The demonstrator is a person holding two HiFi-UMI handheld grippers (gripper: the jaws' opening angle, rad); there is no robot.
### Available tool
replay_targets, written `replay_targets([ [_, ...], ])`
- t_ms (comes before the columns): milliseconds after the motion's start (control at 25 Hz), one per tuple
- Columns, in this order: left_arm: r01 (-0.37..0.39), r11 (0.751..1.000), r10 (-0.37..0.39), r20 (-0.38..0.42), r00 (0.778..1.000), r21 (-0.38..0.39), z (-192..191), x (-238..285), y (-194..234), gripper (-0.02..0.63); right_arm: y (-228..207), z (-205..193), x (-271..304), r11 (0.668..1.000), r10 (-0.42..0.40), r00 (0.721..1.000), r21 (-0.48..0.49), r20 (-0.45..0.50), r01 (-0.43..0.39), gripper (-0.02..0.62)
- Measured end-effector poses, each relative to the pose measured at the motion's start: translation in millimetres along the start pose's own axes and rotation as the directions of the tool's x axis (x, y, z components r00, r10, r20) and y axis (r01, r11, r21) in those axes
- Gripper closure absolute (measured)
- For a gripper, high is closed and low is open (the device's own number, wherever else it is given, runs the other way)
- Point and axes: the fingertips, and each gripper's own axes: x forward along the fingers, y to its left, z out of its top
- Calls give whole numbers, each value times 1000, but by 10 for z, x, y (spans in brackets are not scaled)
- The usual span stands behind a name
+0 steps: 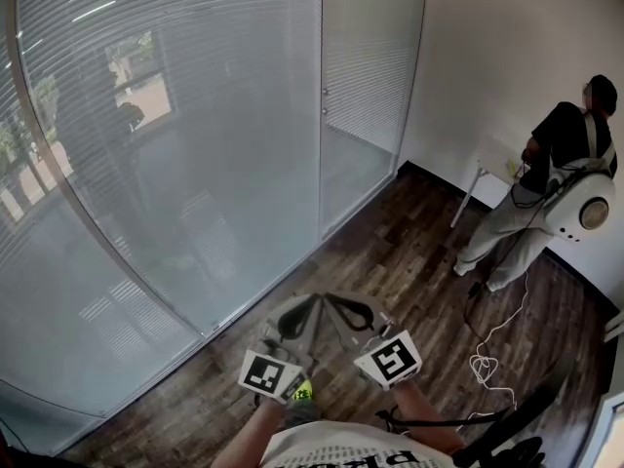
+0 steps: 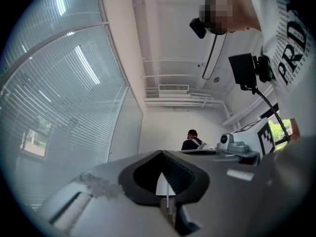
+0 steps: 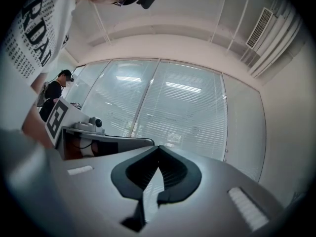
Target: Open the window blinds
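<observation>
While both are clenched on nothing, the left hand-held gripper [image 1: 308, 306] and the right hand-held gripper [image 1: 337, 305] sit side by side above the dark wooden floor [image 1: 390, 252]. They are well apart from the white slatted window blinds [image 1: 195, 115], which hang lowered across the curved glazed wall ahead and to their left.

The only readable print stands on the person's white shirt [image 2: 289, 43]. In the left gripper view, large dark letters "PRD" run down its front. Around them are rows of very small print, too fine to read. In the right gripper view the same shirt shows the large letters "RDA", partly cut by a fold. In the head view the print is upside down at the shirt's lower edge and cut off. The two marker cubes [image 1: 270, 373] just in front of the shirt carry only black-and-white square patterns, no letters.
</observation>
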Motion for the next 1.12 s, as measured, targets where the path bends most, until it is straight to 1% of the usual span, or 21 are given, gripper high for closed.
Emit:
replay_targets([
  [80,4,1000,-4,15,1000,0,24,98,110,615,-99,-5,112,1000,-8,1000,-7,-1,8,588],
  [160,1,1000,0,40,999,-26,71,186,230,615,-173,-25,241,1000,-14,1000,-13,3,14,588],
  [280,9,999,-7,51,999,-34,71,279,448,615,-263,-53,458,1000,-13,1000,-22,14,13,588],
  [440,14,1000,-13,53,999,-14,59,421,741,615,-410,-48,740,998,-10,1000,-54,19,11,589],
  [560,19,1000,-19,43,999,0,23,439,1060,615,-442,-86,1046,997,-11,1000,-70,7,12,589],
  [680,22,1000,-21,48,999,-4,4,456,1330,615,-465,-119,1312,998,-17,1000,-63,17,18,589],
  [800,18,1000,-17,57,998,-10,-11,565,1524,615,-578,-153,1498,997,-15,1000,-69,25,17,589],
  [960,35,999,-34,59,998,-3,-172,569,1790,615,-575,-344,1749,996,-11,1000,-91,1,12,589],
  [1120,46,999,-45,51,998,-9,-124,647,2060,615,-643,-324,2018,994,-12,1000,-106,-17,10,589],
])
